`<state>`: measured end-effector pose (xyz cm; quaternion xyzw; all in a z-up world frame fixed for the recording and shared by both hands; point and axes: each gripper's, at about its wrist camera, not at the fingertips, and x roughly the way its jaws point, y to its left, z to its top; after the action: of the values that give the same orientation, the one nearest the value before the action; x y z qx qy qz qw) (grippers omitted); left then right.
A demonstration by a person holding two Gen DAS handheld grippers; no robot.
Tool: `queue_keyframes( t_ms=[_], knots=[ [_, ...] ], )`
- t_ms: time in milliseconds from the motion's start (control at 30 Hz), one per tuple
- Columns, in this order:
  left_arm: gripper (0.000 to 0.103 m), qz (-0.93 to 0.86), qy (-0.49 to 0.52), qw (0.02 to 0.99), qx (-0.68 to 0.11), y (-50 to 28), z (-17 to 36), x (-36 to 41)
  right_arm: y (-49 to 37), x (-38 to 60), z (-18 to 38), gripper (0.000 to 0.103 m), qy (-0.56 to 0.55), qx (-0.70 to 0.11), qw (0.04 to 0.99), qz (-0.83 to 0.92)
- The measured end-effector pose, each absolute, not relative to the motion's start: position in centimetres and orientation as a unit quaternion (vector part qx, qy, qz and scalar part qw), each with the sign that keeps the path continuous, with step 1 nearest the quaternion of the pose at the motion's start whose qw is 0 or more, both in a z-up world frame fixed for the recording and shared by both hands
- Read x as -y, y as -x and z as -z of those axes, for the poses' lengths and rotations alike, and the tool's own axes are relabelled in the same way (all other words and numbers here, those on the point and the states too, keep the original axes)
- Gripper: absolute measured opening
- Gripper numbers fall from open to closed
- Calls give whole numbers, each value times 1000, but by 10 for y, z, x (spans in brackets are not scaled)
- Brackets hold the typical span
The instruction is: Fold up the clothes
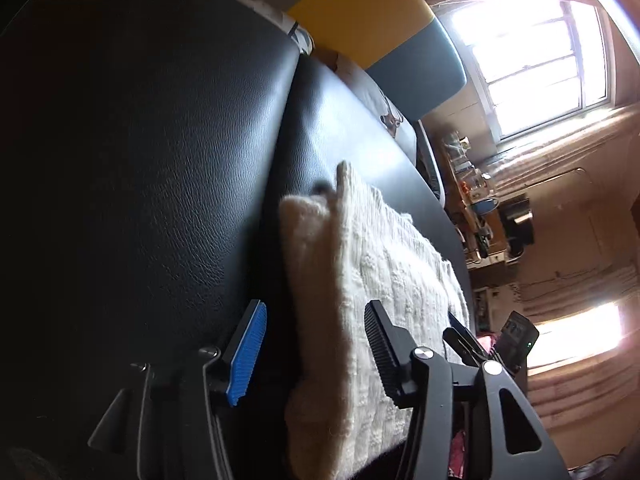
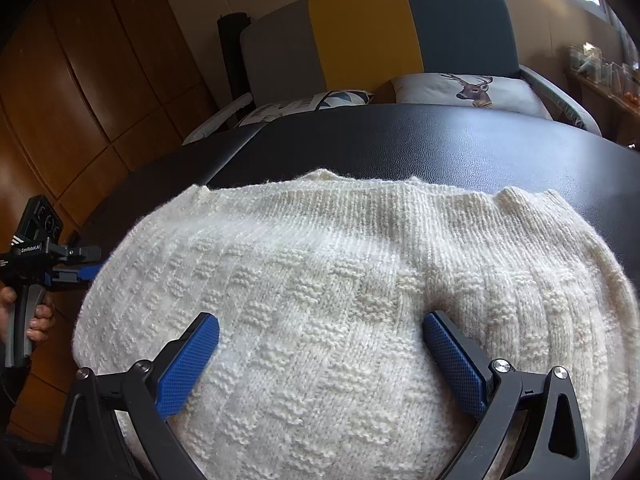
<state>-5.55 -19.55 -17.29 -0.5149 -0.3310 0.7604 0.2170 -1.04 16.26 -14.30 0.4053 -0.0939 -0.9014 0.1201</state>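
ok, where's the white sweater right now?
The white sweater lies folded on the black table, filling the right wrist view under the open right gripper; in the left wrist view its edge sits between the left gripper fingers.

The only lettering I can read is "GenRobot.AI", printed in white on the black body of the left gripper [image 2: 86,266], which I see just left of the cream sweater [image 2: 340,300] in my right wrist view. In my left wrist view I find nothing legible.
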Motion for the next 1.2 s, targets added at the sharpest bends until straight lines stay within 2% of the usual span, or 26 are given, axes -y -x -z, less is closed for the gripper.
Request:
queue_keyframes(
  t_ms=[100,300,333,367,400,467,667,733,900,967,1067,1200],
  knots=[
    [57,-755,521,225,327,68,182,184,11,-163,142,103,-409,93,120,900],
    [58,-777,524,234,257,90,180,159,9,-170,133,103,-410,122,127,895],
    [54,-787,518,237,238,89,177,154,7,-173,129,103,-408,130,128,895],
    [27,-793,512,242,224,88,174,149,6,-177,126,103,-405,135,129,895],
    [17,-794,507,250,222,86,170,146,4,-182,123,103,-406,133,128,895],
    [14,-803,497,238,229,83,164,144,1,-191,119,103,-413,118,124,894],
    [13,-819,480,209,236,93,145,155,-11,-231,110,89,-450,67,118,883],
    [13,-824,477,201,229,99,135,162,-10,-240,111,78,-465,57,130,874],
    [13,-834,478,184,207,126,107,188,0,-242,117,66,-495,14,162,853],
    [13,-834,480,184,200,134,96,191,5,-243,125,58,-511,2,173,842],
    [13,-828,481,204,204,135,79,190,12,-240,135,58,-527,-22,190,828],
    [13,-809,462,255,258,122,50,168,17,-242,141,58,-531,-23,199,823]
  ],
)
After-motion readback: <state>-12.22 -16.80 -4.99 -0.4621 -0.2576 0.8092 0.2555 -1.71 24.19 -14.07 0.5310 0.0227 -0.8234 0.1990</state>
